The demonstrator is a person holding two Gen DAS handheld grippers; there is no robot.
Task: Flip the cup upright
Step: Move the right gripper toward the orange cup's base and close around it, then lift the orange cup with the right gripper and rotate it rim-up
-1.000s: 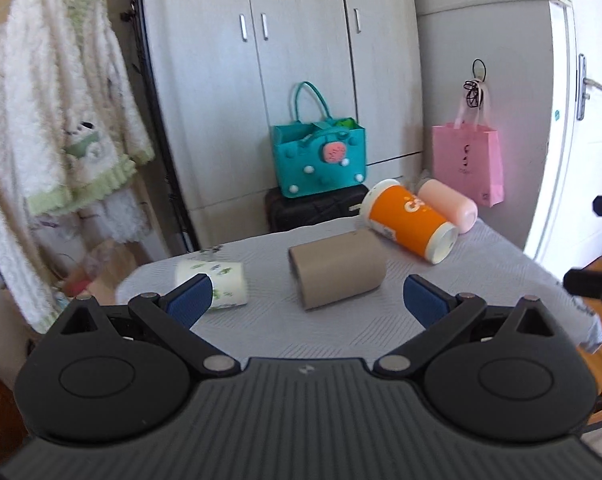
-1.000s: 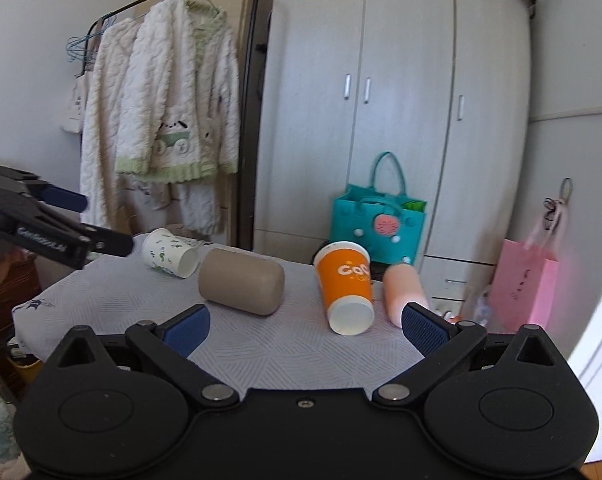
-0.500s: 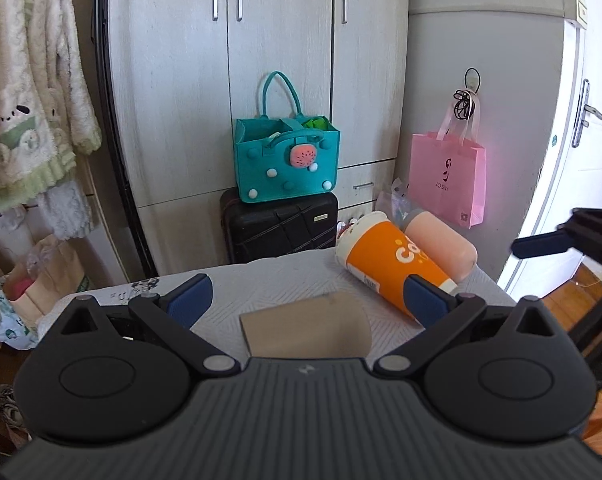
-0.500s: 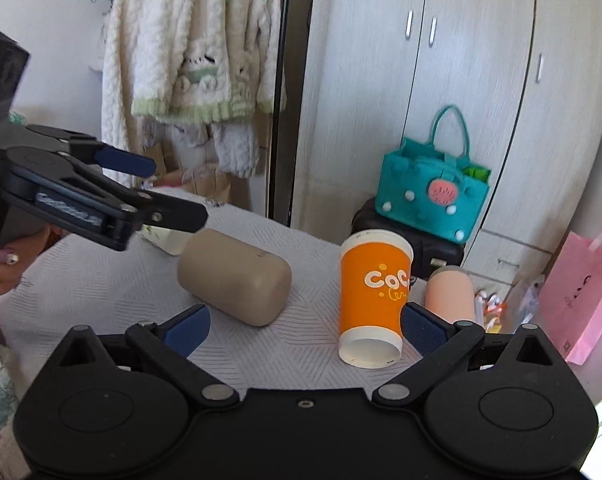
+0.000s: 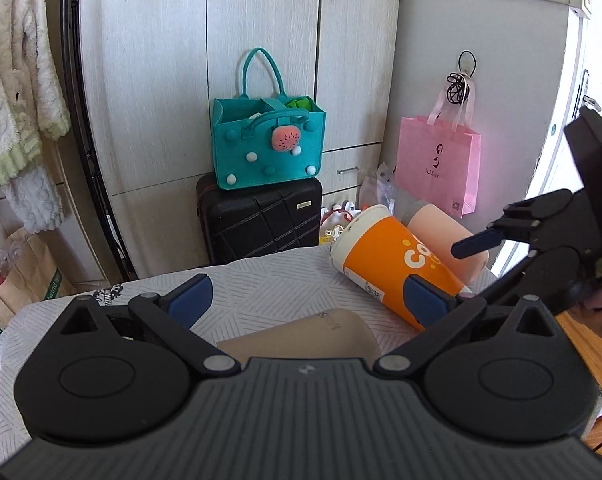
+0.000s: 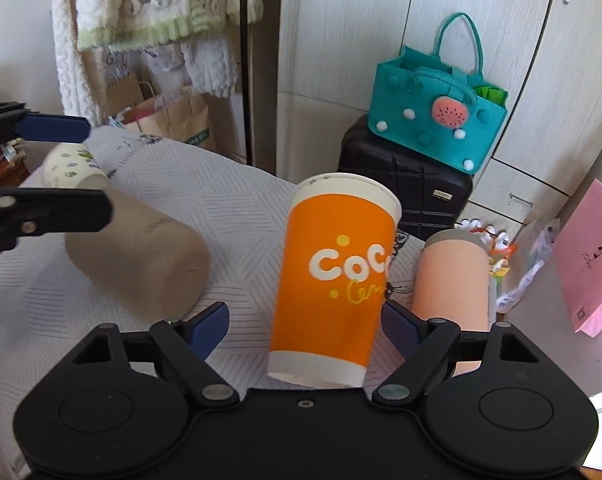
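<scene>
Several cups lie on their sides on the white-clothed table [image 6: 229, 200]. An orange paper cup [image 6: 333, 276] lies between the open fingers of my right gripper [image 6: 305, 326], its base toward the camera; the fingers do not touch it. It also shows in the left wrist view [image 5: 397, 264]. A beige cup [image 6: 141, 256] lies to its left, a pink cup [image 6: 453, 280] to its right, and a white leaf-print cup [image 6: 71, 164] at far left. My left gripper [image 5: 307, 300] is open, with the beige cup [image 5: 301, 336] low between its fingers.
A teal felt bag [image 5: 267, 144] sits on a black suitcase [image 5: 261, 220] beyond the table, before grey wardrobe doors. A pink bag [image 5: 437, 164] hangs on the right. White garments [image 6: 153, 4] hang on a rack at left.
My right gripper has moved in over the table so the orange cup now lies between its fingers. My left gripper has moved closer to the beige cup.
</scene>
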